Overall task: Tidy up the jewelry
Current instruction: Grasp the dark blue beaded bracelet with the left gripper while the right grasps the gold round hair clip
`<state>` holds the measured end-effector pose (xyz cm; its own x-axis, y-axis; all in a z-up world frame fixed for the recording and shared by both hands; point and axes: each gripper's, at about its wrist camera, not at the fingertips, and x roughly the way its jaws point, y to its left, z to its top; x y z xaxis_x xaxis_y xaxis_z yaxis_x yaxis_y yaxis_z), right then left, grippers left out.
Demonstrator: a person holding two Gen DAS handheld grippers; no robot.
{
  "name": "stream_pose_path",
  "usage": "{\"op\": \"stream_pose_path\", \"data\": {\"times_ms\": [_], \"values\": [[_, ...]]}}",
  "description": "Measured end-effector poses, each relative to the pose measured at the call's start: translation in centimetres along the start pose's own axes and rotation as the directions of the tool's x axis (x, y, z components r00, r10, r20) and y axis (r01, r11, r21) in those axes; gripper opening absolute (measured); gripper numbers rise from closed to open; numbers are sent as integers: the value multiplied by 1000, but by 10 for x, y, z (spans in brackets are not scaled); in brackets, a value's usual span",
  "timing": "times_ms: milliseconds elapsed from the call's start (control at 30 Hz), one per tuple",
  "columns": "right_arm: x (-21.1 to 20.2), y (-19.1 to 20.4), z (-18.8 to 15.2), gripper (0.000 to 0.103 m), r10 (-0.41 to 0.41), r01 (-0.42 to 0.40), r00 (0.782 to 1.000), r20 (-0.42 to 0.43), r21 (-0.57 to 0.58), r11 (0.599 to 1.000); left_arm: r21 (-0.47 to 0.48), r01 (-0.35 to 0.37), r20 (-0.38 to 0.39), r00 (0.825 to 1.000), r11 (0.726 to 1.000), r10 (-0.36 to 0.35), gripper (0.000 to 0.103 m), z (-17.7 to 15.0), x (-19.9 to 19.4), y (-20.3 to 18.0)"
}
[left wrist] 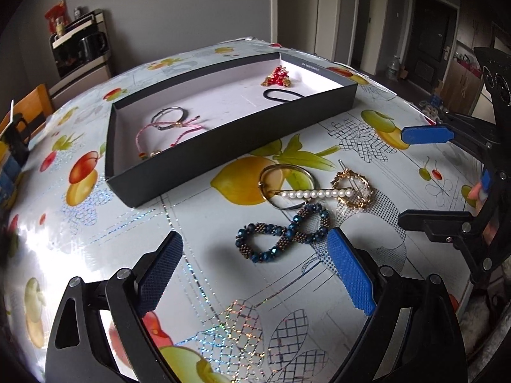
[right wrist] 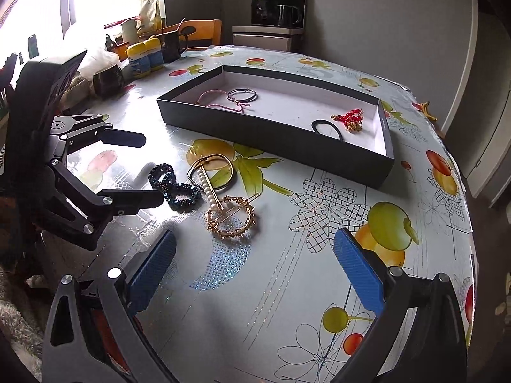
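Both tools hang spread and empty over the fruit-patterned worktop [left wrist: 223,287]. The left tool [left wrist: 255,271] sits just short of the blue beaded bracelet [left wrist: 282,234], its right pad beside the beads. The right tool [right wrist: 255,271] hovers near the gold ring clip [right wrist: 231,218]. The pearl pin [right wrist: 207,188] lies across the gold bangle [right wrist: 212,172]. The black tray [right wrist: 274,134] behind holds cords, a hair tie and red beads.

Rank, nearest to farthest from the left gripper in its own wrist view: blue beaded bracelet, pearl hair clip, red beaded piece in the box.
From the left gripper:
1. Blue beaded bracelet, on the table by the right finger.
2. Pearl hair clip, just beyond, lying across the gold bangle.
3. Red beaded piece, in the box's far end.
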<state>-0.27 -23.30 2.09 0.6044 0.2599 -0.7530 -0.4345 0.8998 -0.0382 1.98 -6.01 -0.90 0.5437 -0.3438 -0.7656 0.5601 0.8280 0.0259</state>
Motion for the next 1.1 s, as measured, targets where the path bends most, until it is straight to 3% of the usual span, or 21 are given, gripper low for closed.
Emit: {"op": "stream_pose_path", "data": {"times_ms": [167, 267, 367, 500, 600, 733, 1033, 1100], "values": [[1, -1, -1, 98, 2, -2, 1000, -2, 0, 1000, 0, 25, -8, 1000, 1000, -25, 89, 5, 6, -4], [1, 0, -1, 98, 3, -3, 1000, -3, -3, 1000, 4, 41, -17, 999, 999, -41, 71, 4, 8, -5], [1, 2, 1, 98, -1, 1, 1000, -3, -10, 1000, 19, 21, -9, 1000, 1000, -21, 63, 2, 5, -4], [0, 3, 5, 98, -4, 4, 1000, 1, -11, 1000, 20, 2, -18, 1000, 1000, -2, 42, -2, 2, 3], [2, 5, 10, 97, 6, -6, 1000, -3, -13, 1000, 2, -10, -20, 1000, 1000, 10, 32, -6, -1, 15], [8, 10, 14, 97, 18, -18, 1000, -14, -22, 1000, -28, -37, -21, 999, 999, 36, 25, -12, -7, 32], [22, 20, 20, 96, 29, -30, 999, -37, -36, 999, -49, -70, 3, 998, 996, 70, 21, -20, -18, 45], [25, 18, 22, 92, 28, -29, 999, -43, -24, 999, -47, -64, 10, 998, 997, 64, 21, -19, -19, 43]]}}
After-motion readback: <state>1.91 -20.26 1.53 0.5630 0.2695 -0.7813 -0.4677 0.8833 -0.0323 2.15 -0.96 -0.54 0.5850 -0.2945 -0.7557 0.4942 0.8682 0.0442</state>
